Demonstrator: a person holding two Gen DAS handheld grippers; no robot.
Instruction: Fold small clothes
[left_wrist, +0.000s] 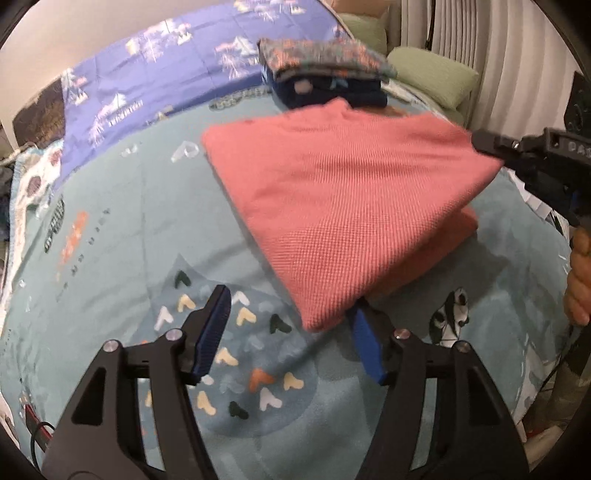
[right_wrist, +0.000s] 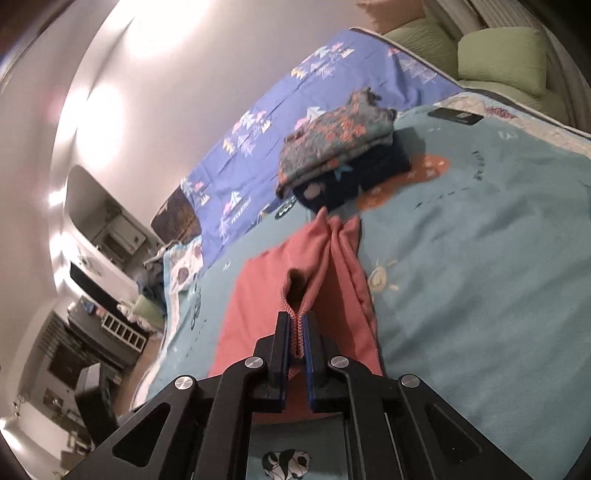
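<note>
Black right fingers (right_wrist: 297, 338) clamped on waffle-knit pink garment's (right_wrist: 258, 295) stitched hem; left fingers (left_wrist: 291, 328) parted, empty.

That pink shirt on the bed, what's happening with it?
A person with a gripper in each hand is folding the pink shirt on the teal blanket. The right gripper is shut on the shirt's hem, lifting that edge. The left gripper is open near the shirt's near corner, holding nothing. A stack of folded clothes sits farther back.

light: indoor, dim-warm | glare: wall patches | blur: slight | edges: fisheye-warped
</note>
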